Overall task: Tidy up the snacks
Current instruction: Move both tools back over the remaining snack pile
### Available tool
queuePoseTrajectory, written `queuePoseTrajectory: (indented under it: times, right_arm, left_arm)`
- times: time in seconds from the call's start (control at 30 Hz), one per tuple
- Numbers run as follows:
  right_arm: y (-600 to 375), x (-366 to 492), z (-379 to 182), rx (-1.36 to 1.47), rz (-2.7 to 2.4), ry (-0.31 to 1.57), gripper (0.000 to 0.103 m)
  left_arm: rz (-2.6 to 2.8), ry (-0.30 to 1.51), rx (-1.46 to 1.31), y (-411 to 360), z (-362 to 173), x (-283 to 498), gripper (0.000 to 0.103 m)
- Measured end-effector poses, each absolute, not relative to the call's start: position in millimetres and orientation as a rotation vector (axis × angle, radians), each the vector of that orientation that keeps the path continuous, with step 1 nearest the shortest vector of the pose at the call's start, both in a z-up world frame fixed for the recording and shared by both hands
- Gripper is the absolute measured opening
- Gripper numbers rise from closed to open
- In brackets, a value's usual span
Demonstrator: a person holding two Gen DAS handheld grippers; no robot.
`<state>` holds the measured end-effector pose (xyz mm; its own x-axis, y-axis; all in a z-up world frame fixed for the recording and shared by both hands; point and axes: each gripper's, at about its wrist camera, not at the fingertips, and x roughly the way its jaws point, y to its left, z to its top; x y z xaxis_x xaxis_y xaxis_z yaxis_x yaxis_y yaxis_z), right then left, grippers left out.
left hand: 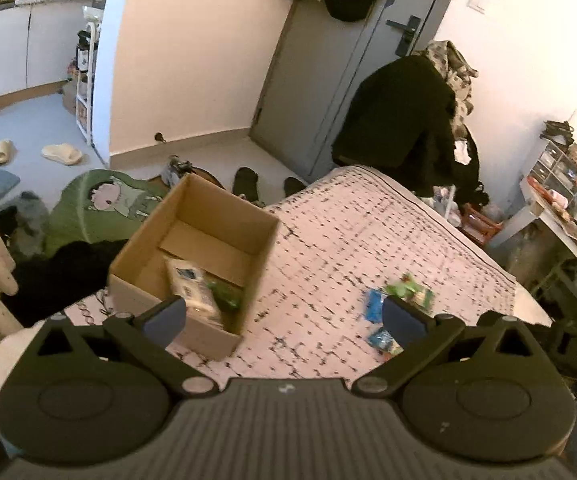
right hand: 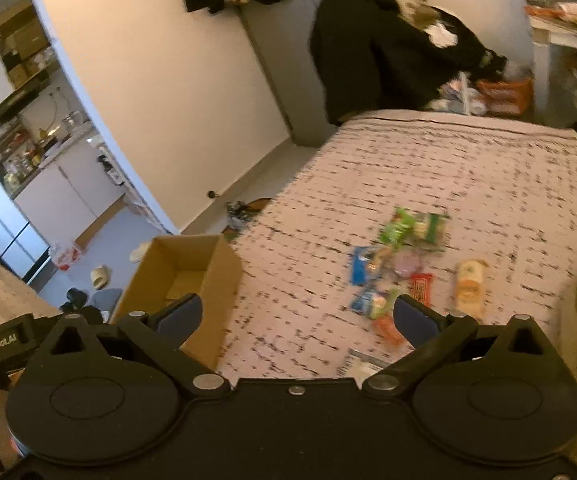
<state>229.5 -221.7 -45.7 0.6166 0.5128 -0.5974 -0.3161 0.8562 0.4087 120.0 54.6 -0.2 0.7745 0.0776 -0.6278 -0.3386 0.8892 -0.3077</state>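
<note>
Right wrist view: the right claw (right hand: 297, 316) hangs over the patterned bed (right hand: 488, 168), its jaws spread as wide as they go and holding nothing. The loose snack packets (right hand: 404, 264) lie scattered on the bedspread at about one o'clock from this claw, near its right finger; the picture is blurred, so single wrappers are hard to tell apart. A pale yellow packet (right hand: 468, 286) lies with its long axis running toward twelve o'clock, beside a small red bar (right hand: 422, 286). The cardboard box (right hand: 192, 276) stands at ten o'clock, on the bed's near-left edge.

Left wrist view: the left claw (left hand: 284, 316) is likewise fully spread and empty. The cardboard box (left hand: 136, 292) sits at eleven o'clock, just ahead of the left finger, and holds a whitish packet (left hand: 192, 288) and a green one (left hand: 226, 294). Remaining packets (left hand: 402, 300) lie at one o'clock.

Judgement: the right claw is nearer the loose packets, the left nearer the box; much sorting remains.
</note>
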Motion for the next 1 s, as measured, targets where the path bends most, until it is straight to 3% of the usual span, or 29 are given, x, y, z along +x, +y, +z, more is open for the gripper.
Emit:
queuePoseTrajectory:
  times: [0.7,0.8,1.0]
  right_arm:
    - [-292.1,271.9,-75.6,0.449,0.279,0.824,0.102]
    - [-294.1,280.9,-84.6,0.472,0.255,0.852,0.099]
    - [-294.3,301.9,-100.0,0.478,0.225,0.914,0.083]
  left_arm:
    - [0.141,0.702,-0.458,2.7,-24.8,155.8,0.103]
    - [0.137,0.699,-0.464,-8.3,-32.1,163.0,0.103]
    - [0.111,0.71,-0.484,-34.8,-50.4,180.7,0.1]
